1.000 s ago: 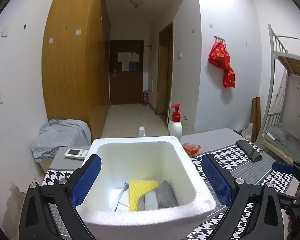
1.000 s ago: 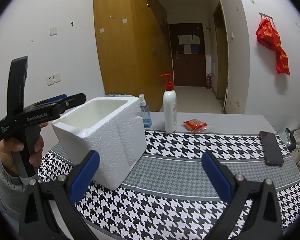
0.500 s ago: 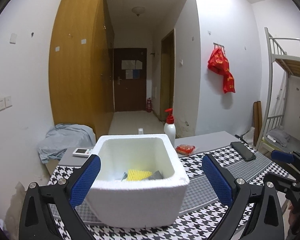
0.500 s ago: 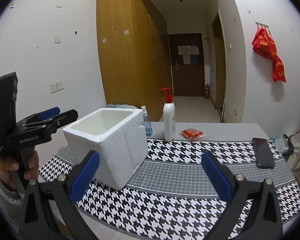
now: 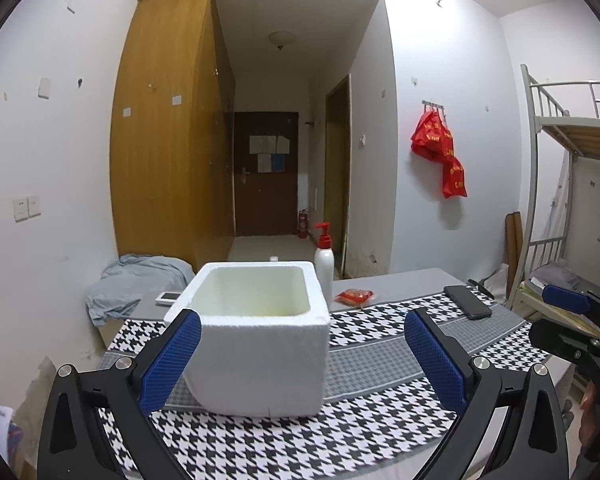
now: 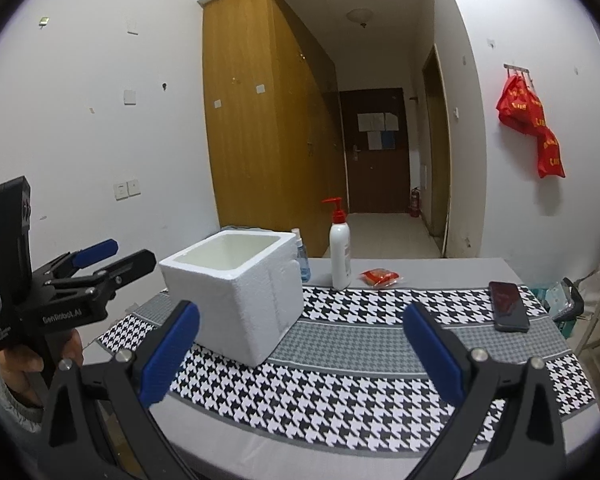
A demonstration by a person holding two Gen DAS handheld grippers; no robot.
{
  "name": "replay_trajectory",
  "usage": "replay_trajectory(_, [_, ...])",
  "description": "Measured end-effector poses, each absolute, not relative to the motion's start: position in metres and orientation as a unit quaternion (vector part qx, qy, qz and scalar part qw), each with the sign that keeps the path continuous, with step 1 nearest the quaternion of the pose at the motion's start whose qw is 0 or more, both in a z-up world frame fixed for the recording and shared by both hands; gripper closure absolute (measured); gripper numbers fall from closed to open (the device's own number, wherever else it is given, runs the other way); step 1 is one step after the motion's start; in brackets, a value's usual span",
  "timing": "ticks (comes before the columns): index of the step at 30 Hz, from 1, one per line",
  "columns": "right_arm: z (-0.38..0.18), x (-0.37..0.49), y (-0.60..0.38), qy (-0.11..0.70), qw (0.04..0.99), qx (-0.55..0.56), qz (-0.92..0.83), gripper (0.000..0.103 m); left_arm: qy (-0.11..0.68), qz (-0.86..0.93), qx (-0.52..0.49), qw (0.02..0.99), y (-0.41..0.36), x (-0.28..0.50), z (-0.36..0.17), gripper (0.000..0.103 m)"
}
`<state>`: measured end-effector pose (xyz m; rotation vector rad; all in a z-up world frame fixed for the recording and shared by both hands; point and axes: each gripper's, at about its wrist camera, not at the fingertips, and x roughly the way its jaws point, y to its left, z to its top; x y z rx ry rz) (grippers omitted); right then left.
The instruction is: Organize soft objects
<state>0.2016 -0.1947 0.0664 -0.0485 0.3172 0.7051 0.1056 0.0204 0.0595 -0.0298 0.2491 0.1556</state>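
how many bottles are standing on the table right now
2. A white pump bottle with a red pump stands behind the foam box, to its right. A small blue spray bottle stands against the box's far side, mostly hidden. Others could be behind the box.

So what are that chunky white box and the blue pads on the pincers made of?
The thick-walled white box looks like expanded polystyrene foam: matte, with a grainy, beaded surface and softly rounded edges. The blue pads on the right gripper seem to be rubber or soft plastic, going by their fine dimpled grip texture; which one I cannot say. The arms behind them look like hard black plastic with metal screws.
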Motion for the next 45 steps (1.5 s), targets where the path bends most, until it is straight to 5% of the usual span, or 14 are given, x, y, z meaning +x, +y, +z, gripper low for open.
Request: replay_trajectory(45, [0.016, 0.123, -0.207, 0.142, 0.933, -0.031, 0.329, 0.0, 0.099, 0.074, -0.013, 0.992, -0.002, 0.023, 0.009, 0.001])
